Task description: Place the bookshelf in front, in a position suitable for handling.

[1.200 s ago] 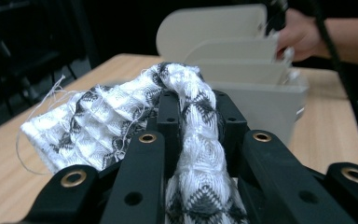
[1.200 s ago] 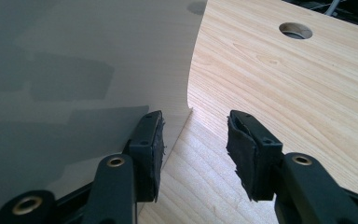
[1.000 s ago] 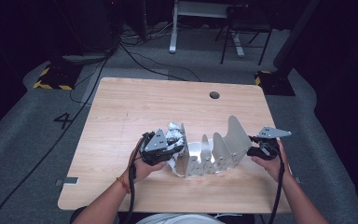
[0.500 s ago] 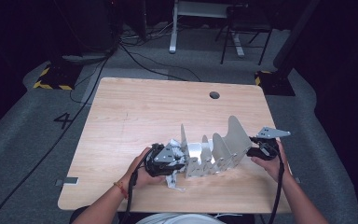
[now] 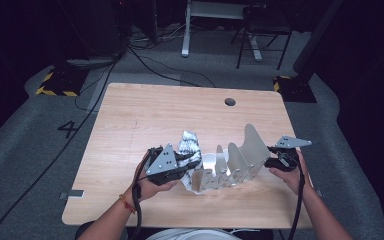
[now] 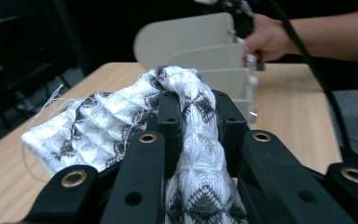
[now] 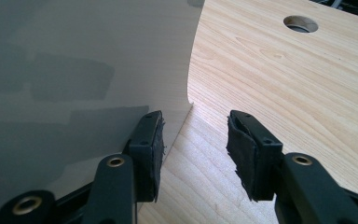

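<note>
Left gripper (image 5: 192, 161) was clenched on a knitted black-and-white cloth (image 6: 121, 126); in its own view the fabric was bunched tight between the jaws, with the loose end hanging off to the left above the table (image 5: 145, 120). The pinch was mid-cloth, probably so the bundle stayed compact enough to feed into a narrow slot rather than dragging flat.

From the high view the cloth (image 5: 189, 145) sat at the near-left end of the grey divider rack (image 5: 230, 167), touching or just beside its lowest fins. I judged the step to be loading cloth into one of the rack's compartments; I couldn't tell which slot, if any, it was already in.

Right gripper (image 7: 193, 154) was released: jaws apart, nothing between them. The left pad (image 7: 151, 149) lay against or just beside the rack's tall end panel (image 7: 84, 70), the other over bare wood. Likely parked there to brace the rack so it wouldn't slide when the left side pushed. Whether the pad actually touched the panel wasn't clear.

Cable hole (image 5: 230, 102) was well apart at the far edge.
</note>
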The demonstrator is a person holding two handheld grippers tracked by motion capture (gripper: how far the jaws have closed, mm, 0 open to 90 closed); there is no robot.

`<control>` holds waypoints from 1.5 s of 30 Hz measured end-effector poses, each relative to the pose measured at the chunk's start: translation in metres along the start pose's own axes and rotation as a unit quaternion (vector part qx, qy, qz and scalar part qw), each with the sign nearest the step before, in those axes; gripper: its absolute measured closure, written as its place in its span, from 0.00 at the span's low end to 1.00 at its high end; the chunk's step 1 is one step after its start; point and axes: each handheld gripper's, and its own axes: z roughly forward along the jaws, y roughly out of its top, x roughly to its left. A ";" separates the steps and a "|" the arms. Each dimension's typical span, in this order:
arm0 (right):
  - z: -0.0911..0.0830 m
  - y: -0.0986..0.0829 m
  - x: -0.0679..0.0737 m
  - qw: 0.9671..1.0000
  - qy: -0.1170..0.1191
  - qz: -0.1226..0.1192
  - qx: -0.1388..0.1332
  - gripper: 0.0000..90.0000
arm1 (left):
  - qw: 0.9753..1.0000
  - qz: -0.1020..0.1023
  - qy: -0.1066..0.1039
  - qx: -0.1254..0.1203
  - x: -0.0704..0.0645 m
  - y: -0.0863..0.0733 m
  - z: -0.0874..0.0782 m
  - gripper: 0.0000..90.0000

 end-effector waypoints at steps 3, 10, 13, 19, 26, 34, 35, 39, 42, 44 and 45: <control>0.000 0.000 0.000 1.000 0.000 -0.001 0.000 0.62 | 1.000 -0.012 0.013 0.021 0.006 -0.005 0.007 0.86; 0.000 0.000 0.000 1.000 0.001 0.000 0.000 0.62 | 0.995 -0.047 0.000 0.091 0.014 -0.034 0.030 0.86; 0.000 0.000 0.000 1.000 0.000 0.000 0.000 0.62 | 0.989 -0.059 -0.020 0.132 0.014 -0.050 0.041 0.85; 0.000 0.000 0.000 1.000 0.000 -0.001 0.000 0.62 | 0.979 -0.041 -0.058 0.191 0.000 -0.062 0.048 0.84; 0.000 0.000 0.000 1.000 0.001 -0.002 0.000 0.62 | 0.985 -0.006 -0.071 0.156 -0.010 -0.042 0.033 0.84; 0.000 0.000 0.000 1.000 0.001 0.002 0.000 0.63 | 0.999 -0.009 -0.019 0.045 -0.005 -0.011 0.010 0.84; 0.000 0.000 0.000 1.000 0.001 0.002 -0.001 0.63 | 0.999 -0.011 -0.015 0.037 -0.003 -0.010 0.010 0.84; 0.000 0.001 0.001 1.000 0.000 0.002 0.000 0.63 | 0.999 -0.026 -0.001 0.027 0.007 -0.012 0.013 0.84; 0.000 0.001 0.001 1.000 -0.001 0.006 -0.001 0.63 | 0.998 -0.040 0.002 0.041 0.014 -0.020 0.020 0.84; 0.000 0.001 0.001 1.000 -0.001 0.008 -0.001 0.63 | 0.997 -0.040 0.001 0.061 0.015 -0.028 0.025 0.84; 0.001 0.001 0.001 1.000 -0.001 0.009 -0.001 0.63 | 0.996 -0.045 -0.001 0.072 0.014 -0.032 0.028 0.84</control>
